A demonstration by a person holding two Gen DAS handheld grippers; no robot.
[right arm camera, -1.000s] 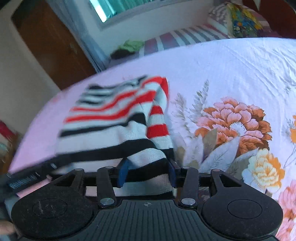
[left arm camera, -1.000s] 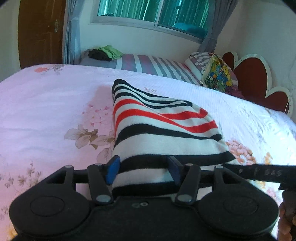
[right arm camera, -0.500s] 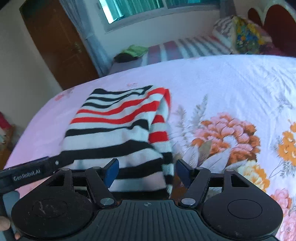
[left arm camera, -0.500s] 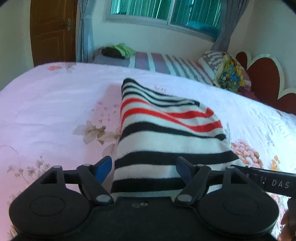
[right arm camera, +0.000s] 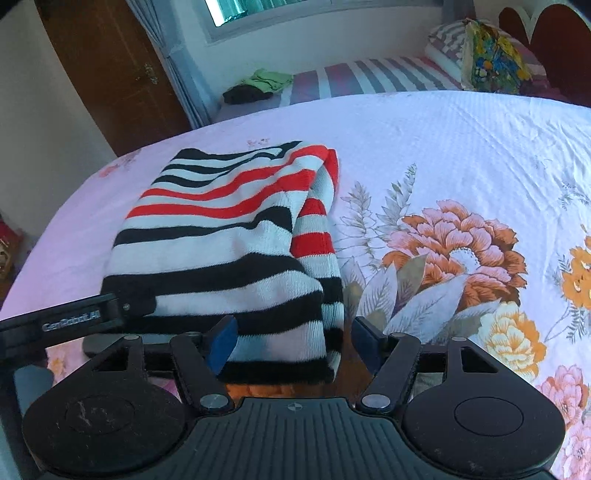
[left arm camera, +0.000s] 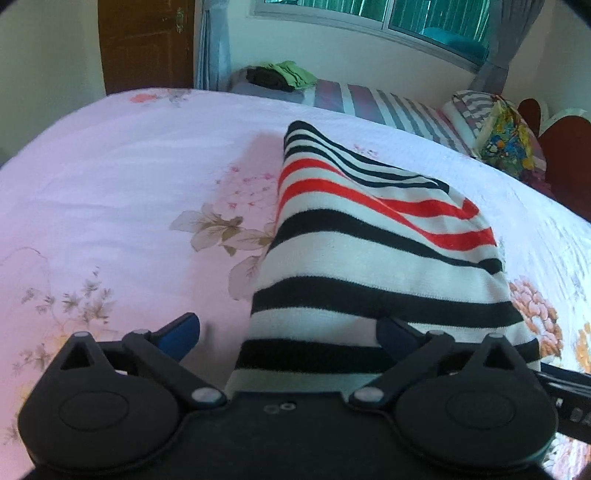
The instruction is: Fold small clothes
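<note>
striped top point(left arm camera: 369, 258) btwn spread left tool point(left arm camera: 288, 338)

I am working in a home bedroom: a bed under a pink floral bedsheet point(right arm camera: 443, 147), a second bed with a striped cover point(right arm camera: 369, 77) and pillows point(left arm camera: 476, 107) along the wall, a heart-shaped headboard point(left arm camera: 565, 155), a curtained window point(left arm camera: 406, 14) and a wooden door point(left arm camera: 144, 44).

Small knitted sweater point(left arm camera: 373, 258) point(right arm camera: 225, 240), white with black and red stripes. Folded into a compact rectangle, a striped sleeve tucked along its right edge. Lying flat on the floral pink bedsheet point(left arm camera: 129, 184) point(right arm camera: 443, 147), near the bed's front edge.
</note>
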